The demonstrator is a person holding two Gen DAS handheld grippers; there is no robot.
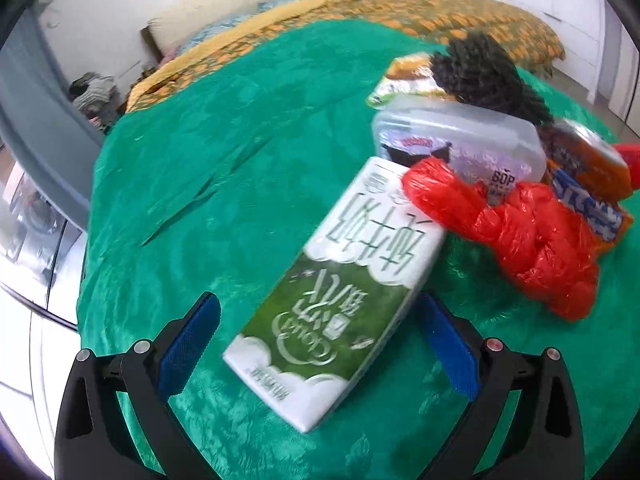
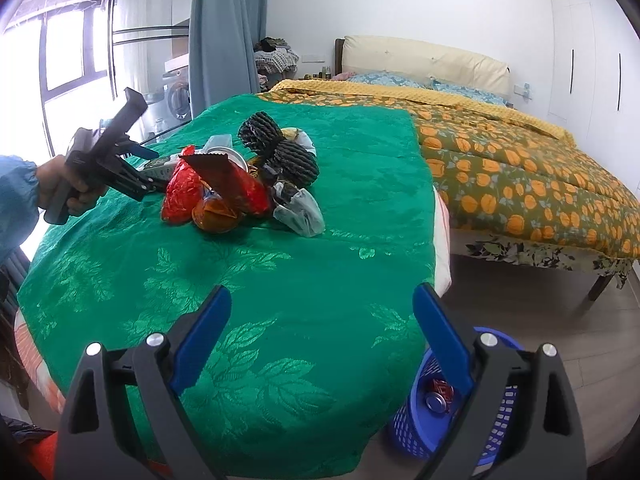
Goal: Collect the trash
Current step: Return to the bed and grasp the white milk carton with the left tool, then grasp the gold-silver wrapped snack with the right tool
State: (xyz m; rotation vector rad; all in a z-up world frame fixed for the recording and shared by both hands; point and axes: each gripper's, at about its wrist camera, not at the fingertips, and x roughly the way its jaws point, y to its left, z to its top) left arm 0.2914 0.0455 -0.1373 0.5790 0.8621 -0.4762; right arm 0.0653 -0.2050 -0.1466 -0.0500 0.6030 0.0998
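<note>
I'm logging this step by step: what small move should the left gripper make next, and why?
Probably close on the milk carton. The left gripper is open with the carton lying between its fingers, neither pad seeming to press it yet. The carton lies on the green cloth at the edge of the trash pile, so it looks free to lift.

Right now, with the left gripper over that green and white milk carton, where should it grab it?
Probably across the narrow sides of the milk carton, near its green lower half. It lies flat on the green cloth, lengthwise between the left gripper's open fingers, far end against the red bag.
</note>
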